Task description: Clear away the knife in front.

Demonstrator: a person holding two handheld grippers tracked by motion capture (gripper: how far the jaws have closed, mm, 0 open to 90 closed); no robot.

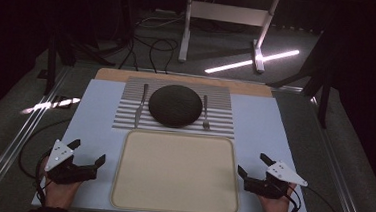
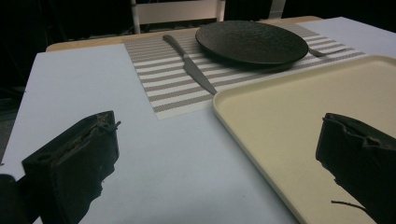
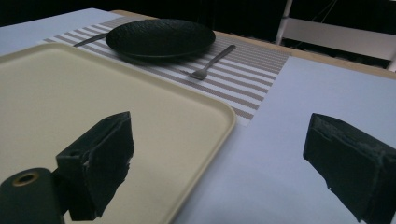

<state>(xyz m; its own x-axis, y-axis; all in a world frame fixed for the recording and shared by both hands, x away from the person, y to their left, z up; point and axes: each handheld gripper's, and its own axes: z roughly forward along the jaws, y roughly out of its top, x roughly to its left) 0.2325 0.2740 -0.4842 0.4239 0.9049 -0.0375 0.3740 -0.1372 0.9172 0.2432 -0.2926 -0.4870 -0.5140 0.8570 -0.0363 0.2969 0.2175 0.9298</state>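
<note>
Left claw (image 1: pixel 88 152) and right claw (image 1: pixel 252 164) both spread wide, empty, flanking cream tray (image 1: pixel 174 205). Tray at table's 6 o'clock; plate (image 1: pixel 175 105), knife (image 1: pixel 141 104), fork (image 1: pixel 206 112) at 12. Judgement: approach tray's side rims level, grip both together.

the tray (image 2: pixel 299 121) looks like smooth matt cream plastic. the black plate (image 2: pixel 252 41) has a rough, pebbled finish. the knife (image 2: pixel 189 65) and fork (image 3: pixel 212 61) are dull metal. the striped placemat (image 2: pixel 168 84) looks woven.
</note>
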